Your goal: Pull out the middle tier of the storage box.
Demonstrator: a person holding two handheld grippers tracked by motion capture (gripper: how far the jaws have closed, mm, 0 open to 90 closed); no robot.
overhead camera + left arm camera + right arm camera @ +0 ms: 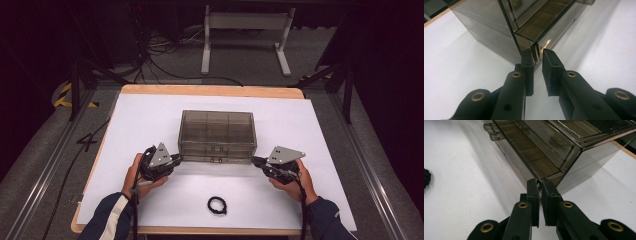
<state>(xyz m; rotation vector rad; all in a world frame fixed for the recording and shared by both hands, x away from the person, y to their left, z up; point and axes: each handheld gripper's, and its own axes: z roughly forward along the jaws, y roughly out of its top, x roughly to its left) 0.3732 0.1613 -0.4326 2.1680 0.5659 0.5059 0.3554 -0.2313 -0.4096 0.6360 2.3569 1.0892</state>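
From above I see the drawer box mid-table, both tongs at its front corners. The left gripper and right gripper pinch those corners; the black ring is cut off in the right gripper view.

Your right gripper has its two black jaws nearly together, pinching the bottom front corner edge of the smoky clear drawer box. The box sits on the white table, and a black ring lies at the left edge.
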